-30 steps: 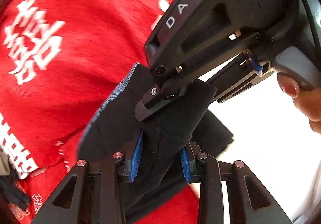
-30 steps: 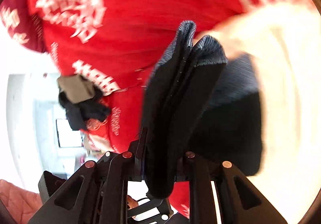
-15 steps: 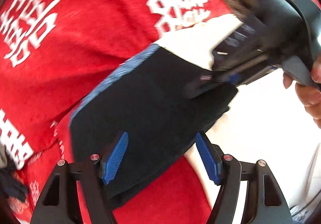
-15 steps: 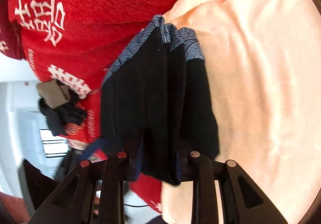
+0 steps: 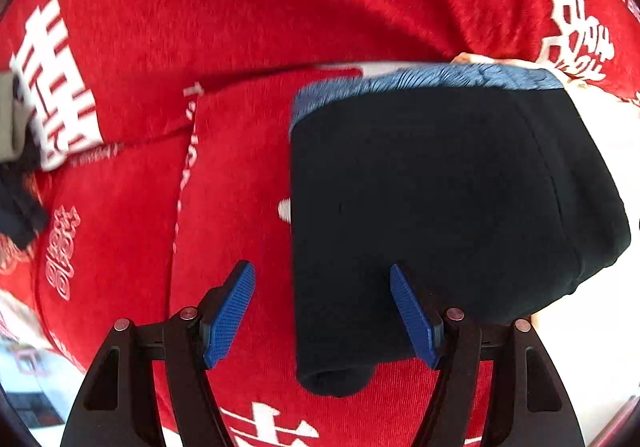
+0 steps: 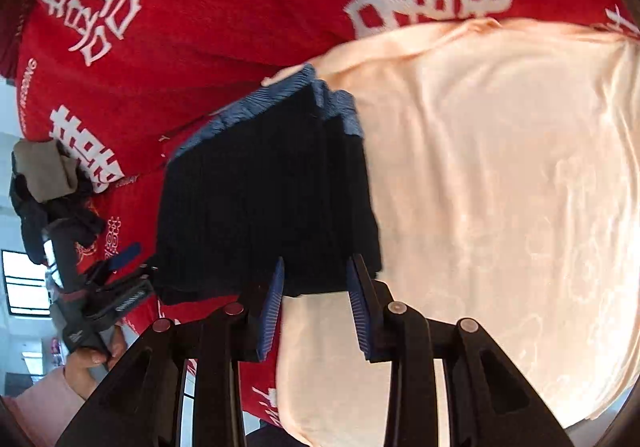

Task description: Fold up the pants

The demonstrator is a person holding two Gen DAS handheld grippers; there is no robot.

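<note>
1. far left in both views: a small pile of grey-tan and black clothes (image 6: 44,183) sits at the edge of the red plush cloth w/ white printed characters (image 5: 240,27).
2. right wrist view, lower left: a person's hand (image 6: 94,361) w/ a pink sleeve (image 6: 36,403) grips the left gripper (image 6: 120,267), seen side-on, just beside the left edge of the folded garment.
3. left gripper in its own view (image 5: 322,313): blue ribbed pads (image 5: 228,321) spread wide, nothing clamped. left pad is over red cloth, right pad over the garment's near edge; can't tell if it touches.
4. centre: the folded black pants w/ blue-grey ribbed waistband (image 5: 440,207) lie as a compact stacked bundle, waistband on the far side. left part rests on the red cloth, right part on the pale peach fabric sheet (image 6: 500,187).
5. right gripper (image 6: 316,307): jaws parted, not holding anything; both fingertips are at the near edge of the pants (image 6: 264,199), contact unclear.
6. right: the peach sheet spreads over the red cloth out to the right edge of view.
</note>
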